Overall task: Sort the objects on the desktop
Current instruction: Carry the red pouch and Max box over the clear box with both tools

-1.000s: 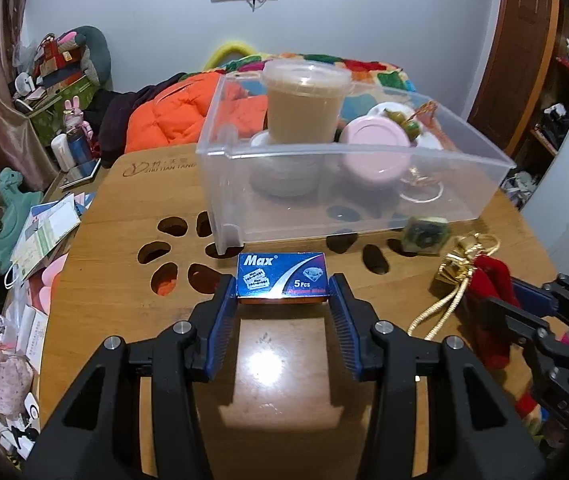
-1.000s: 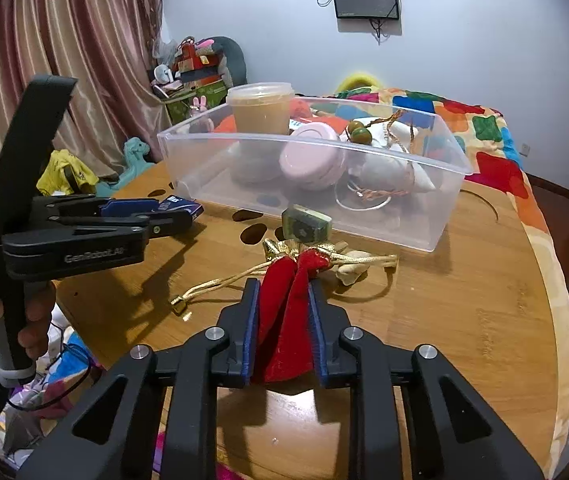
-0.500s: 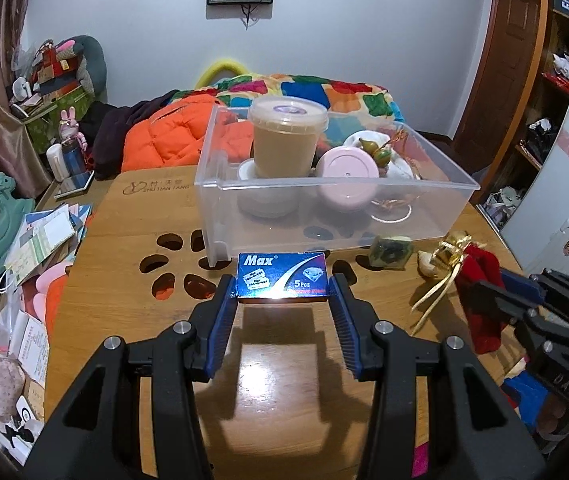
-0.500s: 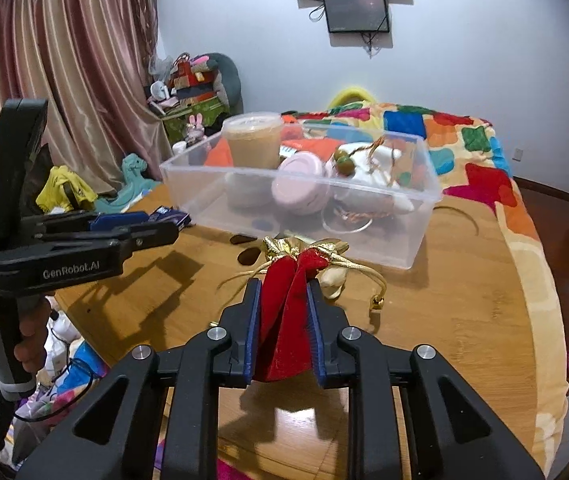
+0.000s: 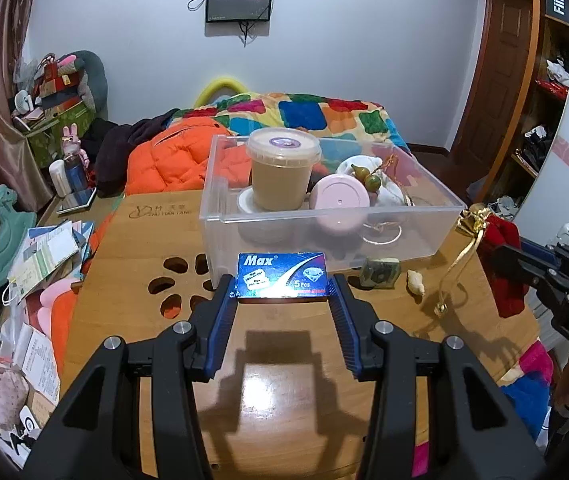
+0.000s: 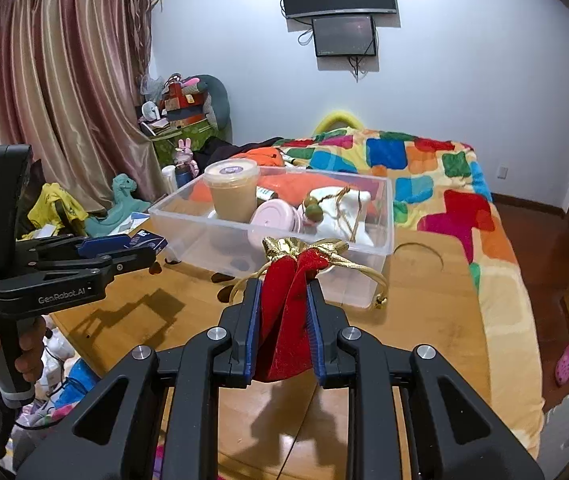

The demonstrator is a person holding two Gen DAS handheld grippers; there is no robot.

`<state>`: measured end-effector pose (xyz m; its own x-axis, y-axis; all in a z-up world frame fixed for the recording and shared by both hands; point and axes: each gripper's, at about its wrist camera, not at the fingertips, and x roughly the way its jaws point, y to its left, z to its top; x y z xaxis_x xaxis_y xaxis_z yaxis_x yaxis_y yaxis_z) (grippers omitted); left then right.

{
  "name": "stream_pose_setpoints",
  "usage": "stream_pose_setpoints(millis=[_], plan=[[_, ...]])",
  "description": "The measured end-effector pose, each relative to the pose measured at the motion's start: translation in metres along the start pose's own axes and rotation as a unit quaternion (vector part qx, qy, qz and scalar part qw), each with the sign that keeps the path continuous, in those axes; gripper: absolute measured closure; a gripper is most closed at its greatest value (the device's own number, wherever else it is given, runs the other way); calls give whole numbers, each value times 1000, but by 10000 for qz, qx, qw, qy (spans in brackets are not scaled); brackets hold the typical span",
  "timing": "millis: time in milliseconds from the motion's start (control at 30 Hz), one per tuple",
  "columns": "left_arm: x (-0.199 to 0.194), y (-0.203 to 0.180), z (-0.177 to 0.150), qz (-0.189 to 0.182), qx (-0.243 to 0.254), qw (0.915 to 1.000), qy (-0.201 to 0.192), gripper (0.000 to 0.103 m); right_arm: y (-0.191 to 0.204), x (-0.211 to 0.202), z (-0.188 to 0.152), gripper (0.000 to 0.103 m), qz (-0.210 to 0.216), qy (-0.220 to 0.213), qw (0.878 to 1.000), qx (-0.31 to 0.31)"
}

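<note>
Our left gripper (image 5: 282,294) is clamped on the short ends of a blue razor-blade box (image 5: 282,277), held level above the wooden table (image 5: 284,392), just near of the clear plastic bin (image 5: 324,216). We judge the box light and stiff, its glossy card a bit slippery, so the ribbed pads across its width seem the right hold (squeeze harder and it could buckle). It reads "Max" and "5 Pcs" in white.

Our right gripper (image 6: 283,328) is closed on a red velvet drawstring pouch (image 6: 284,320), lifted over the table at the bin's near right. The pouch looks soft and limp, with a gold-trimmed mouth and a gold cord (image 6: 360,270) dangling free; that cord could snag on the bin's rim.
</note>
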<state>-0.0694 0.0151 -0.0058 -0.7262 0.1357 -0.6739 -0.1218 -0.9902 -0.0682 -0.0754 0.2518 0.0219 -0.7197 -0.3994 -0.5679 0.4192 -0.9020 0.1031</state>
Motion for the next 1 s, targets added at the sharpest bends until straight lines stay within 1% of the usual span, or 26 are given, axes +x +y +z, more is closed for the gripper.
stream_pose_setpoints(millis=[233, 400, 733, 1000], plan=[[-2, 0, 10, 48, 83, 9999, -69, 57, -1, -1, 14, 84, -115, -53, 9998, -157], [-2, 0, 19, -15, 87, 9999, -121, 57, -1, 1, 26, 84, -137, -123, 9995, -265], [13, -9, 42, -101, 238, 9996, -137, 57, -9, 13, 47, 84, -194, -193, 9991, -321], [33, -5, 50, -143, 230, 9996, -13, 57, -17, 29, 59, 84, -232, -186, 9990, -342]])
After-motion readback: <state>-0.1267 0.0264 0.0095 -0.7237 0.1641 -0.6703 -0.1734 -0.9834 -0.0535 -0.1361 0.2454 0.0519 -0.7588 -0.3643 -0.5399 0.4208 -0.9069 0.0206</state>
